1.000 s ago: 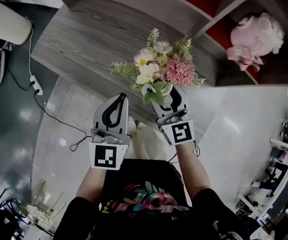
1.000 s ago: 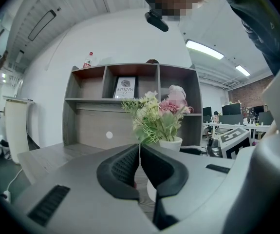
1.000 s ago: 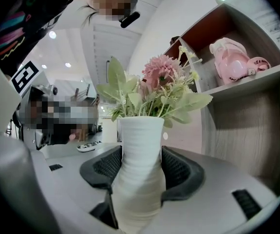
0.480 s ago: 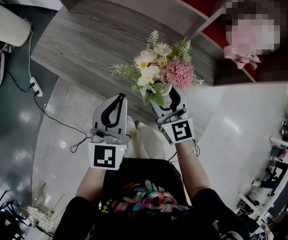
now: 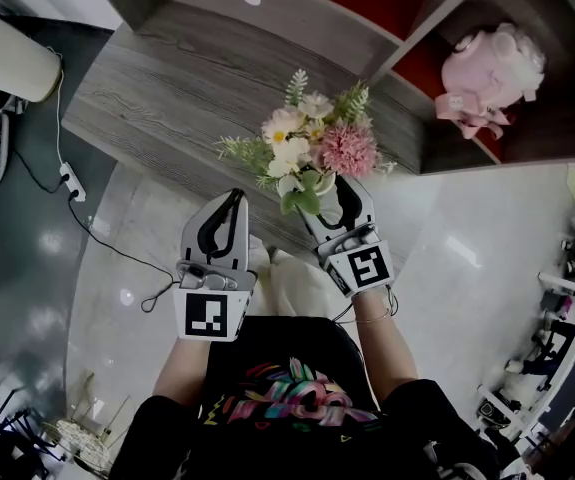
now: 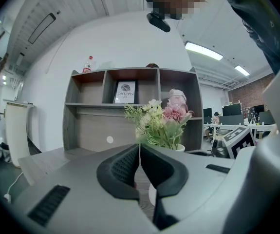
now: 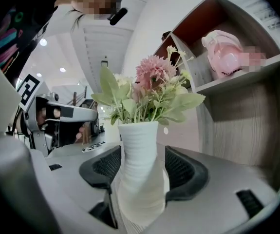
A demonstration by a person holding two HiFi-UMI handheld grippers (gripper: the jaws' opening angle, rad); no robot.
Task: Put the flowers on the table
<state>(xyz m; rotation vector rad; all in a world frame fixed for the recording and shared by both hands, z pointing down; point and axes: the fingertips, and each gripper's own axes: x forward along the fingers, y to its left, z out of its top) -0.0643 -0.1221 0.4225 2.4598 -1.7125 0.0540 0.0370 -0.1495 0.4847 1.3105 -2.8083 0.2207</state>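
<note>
A bunch of pink, white and cream flowers (image 5: 305,143) stands in a white ribbed vase (image 7: 139,169). My right gripper (image 5: 335,190) is shut on the vase, with one dark pad on each side, and holds it upright over the near edge of the grey wooden table (image 5: 157,78). The blooms (image 7: 147,94) rise above the jaws in the right gripper view. Just left of it, my left gripper (image 5: 233,200) is shut with nothing in it. In the left gripper view the closed jaws (image 6: 140,152) point at the flowers (image 6: 159,123).
A pink plush toy (image 5: 492,73) sits in a shelf compartment at the table's right. The shelf unit also holds a framed picture (image 6: 125,92) and a bottle (image 6: 86,65) on top. A white cylinder (image 5: 7,58) and a power strip with cable (image 5: 70,171) are on the floor, left.
The right gripper with the vase of flowers has drifted slightly left and forward over the table edge. The left gripper has barely moved.
</note>
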